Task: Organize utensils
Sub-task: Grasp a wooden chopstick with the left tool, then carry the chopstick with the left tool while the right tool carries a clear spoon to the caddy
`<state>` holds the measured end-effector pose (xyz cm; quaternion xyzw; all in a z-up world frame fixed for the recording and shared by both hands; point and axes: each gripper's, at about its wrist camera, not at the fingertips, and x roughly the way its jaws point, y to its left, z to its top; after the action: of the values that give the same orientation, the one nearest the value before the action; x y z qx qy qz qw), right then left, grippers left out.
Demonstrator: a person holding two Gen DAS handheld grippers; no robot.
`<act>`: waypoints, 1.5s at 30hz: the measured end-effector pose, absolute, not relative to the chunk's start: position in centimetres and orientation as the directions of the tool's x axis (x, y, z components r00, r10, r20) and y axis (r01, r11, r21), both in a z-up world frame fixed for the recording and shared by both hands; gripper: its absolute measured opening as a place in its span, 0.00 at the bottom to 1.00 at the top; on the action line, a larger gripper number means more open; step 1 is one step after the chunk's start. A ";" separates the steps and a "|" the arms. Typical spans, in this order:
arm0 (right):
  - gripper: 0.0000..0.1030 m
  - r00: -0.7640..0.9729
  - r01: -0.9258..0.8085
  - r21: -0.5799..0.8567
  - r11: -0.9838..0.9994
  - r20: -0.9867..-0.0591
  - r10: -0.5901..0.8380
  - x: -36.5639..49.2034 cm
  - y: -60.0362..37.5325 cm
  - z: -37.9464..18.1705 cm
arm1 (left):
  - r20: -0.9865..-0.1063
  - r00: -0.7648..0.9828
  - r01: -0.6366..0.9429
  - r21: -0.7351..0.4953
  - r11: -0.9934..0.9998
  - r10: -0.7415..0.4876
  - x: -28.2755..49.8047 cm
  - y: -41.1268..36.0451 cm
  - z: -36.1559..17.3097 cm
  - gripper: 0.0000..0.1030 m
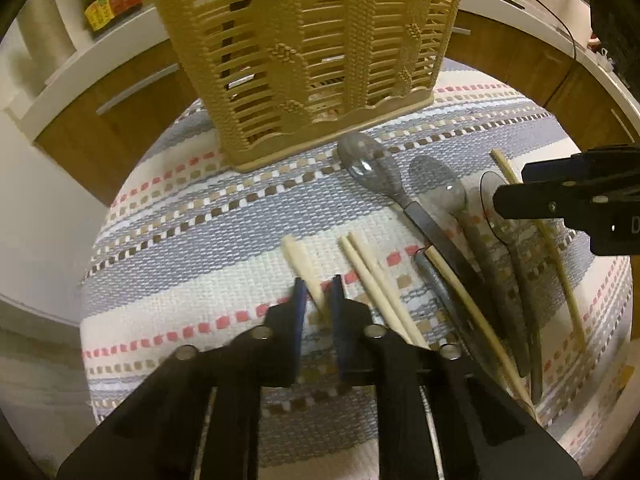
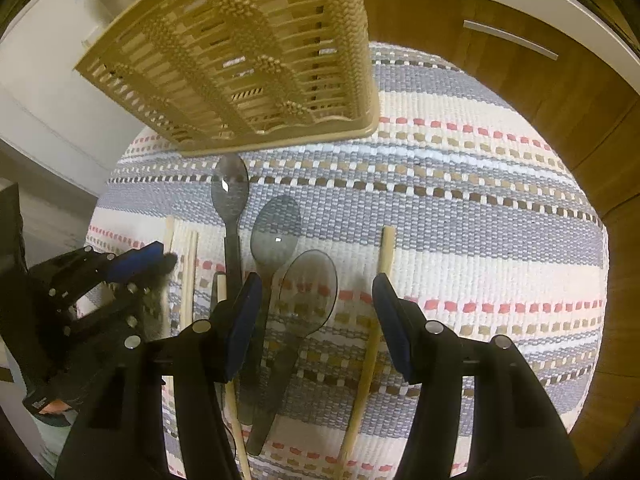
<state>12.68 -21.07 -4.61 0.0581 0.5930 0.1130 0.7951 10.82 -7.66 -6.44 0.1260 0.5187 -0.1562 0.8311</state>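
The left hand-held gripper (image 1: 317, 294) had closed on 1 pale chopstick (image 1: 301, 268) lying on the striped mat (image 1: 192, 216), while the right hand-held gripper (image 2: 316, 294) hung open above 3 grey spoons (image 2: 275, 232); next, probably, a lift into the slatted basket (image 1: 304, 52).

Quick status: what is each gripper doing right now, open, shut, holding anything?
Left gripper: closed on a chopstick lying on the mat.
Right gripper: open, holding nothing, above the spoons.
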 end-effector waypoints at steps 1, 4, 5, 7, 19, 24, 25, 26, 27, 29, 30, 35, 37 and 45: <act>0.52 0.269 -0.114 0.219 0.969 -0.932 0.243 12.6 -20.8 -4.7 | -0.901 0.412 0.387 0.040 0.921 -0.135 10.9 -7.5 -6.4 0.04; 0.52 0.267 -0.117 0.205 0.972 -0.936 0.230 12.6 -20.1 -4.9 | -0.898 0.403 0.375 -0.015 0.927 -0.178 11.2 -6.5 -6.3 0.04; 0.51 0.265 -0.118 0.196 0.973 -0.939 0.221 12.7 -19.8 -5.0 | -0.896 0.403 0.372 -0.026 0.928 -0.186 11.2 -6.1 -6.3 0.04; 0.42 0.260 -0.122 0.163 0.979 -0.947 0.190 12.8 -19.2 -5.3 | -0.892 0.405 0.367 -0.043 0.929 -0.201 11.1 -5.6 -6.2 0.04; 0.36 0.243 -0.151 0.033 0.988 -0.968 0.069 13.0 -16.0 -6.6 | -0.854 0.436 0.334 -0.140 0.932 -0.285 10.4 -0.9 -4.6 0.04; 0.32 0.250 -0.177 0.021 0.984 -0.966 0.066 12.9 -14.6 -6.9 | -0.805 0.491 0.331 -0.182 0.926 -0.334 10.0 0.8 -2.7 0.04; 0.31 0.255 -0.179 0.034 0.983 -0.964 0.080 12.9 -14.8 -6.7 | -0.788 0.507 0.335 -0.192 0.922 -0.348 9.7 1.0 -2.3 0.04; 0.31 0.270 -0.181 0.033 0.983 -0.959 0.082 12.9 -14.9 -6.3 | -0.774 0.521 0.341 -0.198 0.919 -0.360 9.2 0.8 -1.9 0.04; 0.31 0.285 -0.185 0.032 0.982 -0.955 0.085 12.5 -15.2 -6.1 | -0.755 0.540 0.351 -0.200 0.915 -0.372 9.0 0.7 -1.5 0.04; 0.31 0.316 -0.198 0.040 0.979 -0.943 0.103 12.1 -15.3 -5.2 | -0.729 0.568 0.358 -0.201 0.912 -0.383 8.4 0.1 -0.8 0.04; 0.31 0.336 -0.206 0.056 0.977 -0.934 0.124 11.8 -15.5 -4.5 | -0.705 0.584 0.368 -0.211 0.906 -0.402 8.0 0.2 -0.1 0.04; 0.31 0.457 -0.244 0.075 0.967 -0.870 0.183 9.9 -16.7 -0.5 | -0.619 0.636 0.401 -0.244 0.883 -0.460 7.1 -0.6 2.6 0.04; 0.31 0.512 -0.256 0.075 0.964 -0.835 0.201 9.1 -17.1 1.4 | -0.582 0.660 0.412 -0.249 0.877 -0.475 6.6 -0.6 3.9 0.04; 0.31 0.750 -0.249 0.028 0.968 -0.627 0.211 7.5 -18.7 10.3 | -0.400 0.781 0.427 -0.221 0.877 -0.480 6.7 -0.6 11.3 0.04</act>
<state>7.53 -18.69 10.33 -0.0286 0.3314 0.1229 0.9350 6.66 -0.61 11.28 -0.0591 0.2273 -0.2407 0.9417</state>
